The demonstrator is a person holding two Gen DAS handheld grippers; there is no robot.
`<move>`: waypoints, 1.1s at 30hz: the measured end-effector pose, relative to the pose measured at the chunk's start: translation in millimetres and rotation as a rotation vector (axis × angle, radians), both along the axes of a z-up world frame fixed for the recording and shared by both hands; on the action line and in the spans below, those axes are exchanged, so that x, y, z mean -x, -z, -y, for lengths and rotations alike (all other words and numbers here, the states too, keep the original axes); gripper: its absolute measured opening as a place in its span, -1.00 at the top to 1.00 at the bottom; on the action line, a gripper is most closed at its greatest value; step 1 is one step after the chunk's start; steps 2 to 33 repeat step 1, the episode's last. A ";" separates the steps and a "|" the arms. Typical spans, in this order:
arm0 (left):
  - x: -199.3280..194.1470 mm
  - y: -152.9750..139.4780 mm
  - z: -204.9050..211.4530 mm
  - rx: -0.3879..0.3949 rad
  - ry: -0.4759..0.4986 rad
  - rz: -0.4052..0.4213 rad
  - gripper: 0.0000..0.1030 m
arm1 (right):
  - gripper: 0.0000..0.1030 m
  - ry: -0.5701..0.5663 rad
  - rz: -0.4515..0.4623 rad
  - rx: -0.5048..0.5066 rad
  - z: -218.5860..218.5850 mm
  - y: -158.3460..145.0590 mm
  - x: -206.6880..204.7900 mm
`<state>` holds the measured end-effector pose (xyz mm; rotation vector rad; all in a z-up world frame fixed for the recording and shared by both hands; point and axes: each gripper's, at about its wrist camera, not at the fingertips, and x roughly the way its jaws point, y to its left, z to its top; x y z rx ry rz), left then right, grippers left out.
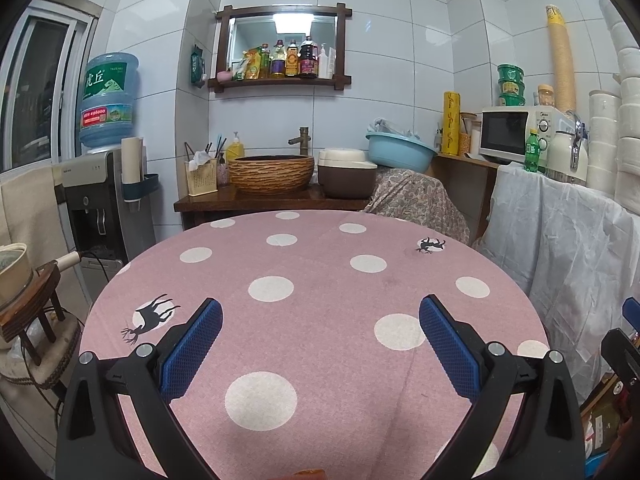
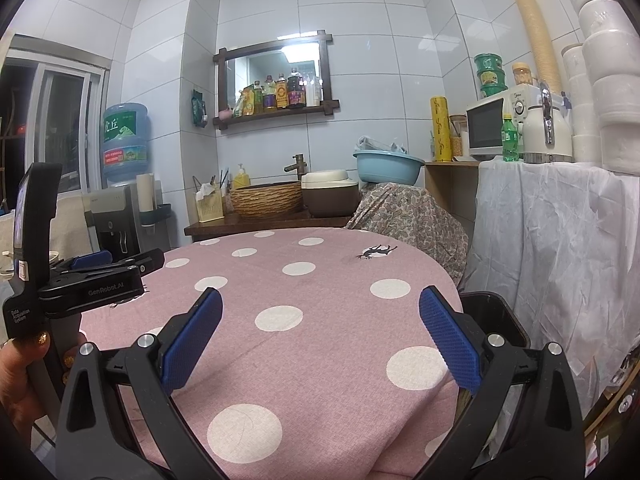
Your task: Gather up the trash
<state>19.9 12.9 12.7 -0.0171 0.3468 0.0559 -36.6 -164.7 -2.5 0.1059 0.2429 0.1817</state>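
Room: a tiled kitchen corner, with a water dispenser [image 1: 100, 184] on the left, a basin sink [image 1: 271, 174] on a wooden counter, and a microwave [image 1: 516, 136] on a draped shelf at right.
Table: a round table [image 1: 320, 320] under a pink cloth with white dots and deer prints, bare of objects wherever both views show it.
Bin: a dark bin [image 2: 490, 320] stands just beside the table's right edge, seen from the right wrist only.
Left gripper [image 1: 320, 344]: spread wide over the cloth, holding nothing.
Right gripper [image 2: 320, 340]: likewise wide and empty, above the table's right half.
Trash: not clearly in view; an orange sliver [image 1: 308, 473] at the bottom edge of the left view may be some (too cropped to tell).
Handling: judging by the setting, any scrap would likely be light and soft, best pinched across its middle; the cloth may ruck if the pads drag on it.
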 end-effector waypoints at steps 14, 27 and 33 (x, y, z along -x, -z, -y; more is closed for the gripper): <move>0.1 0.0 0.0 -0.002 0.000 0.001 -0.90 | -0.89 0.001 -0.001 0.001 -0.1 0.3 -0.4; 0.1 0.0 0.0 -0.002 0.000 0.001 -0.90 | -0.89 0.001 -0.001 0.001 -0.1 0.3 -0.4; 0.1 0.0 0.0 -0.002 0.000 0.001 -0.90 | -0.89 0.001 -0.001 0.001 -0.1 0.3 -0.4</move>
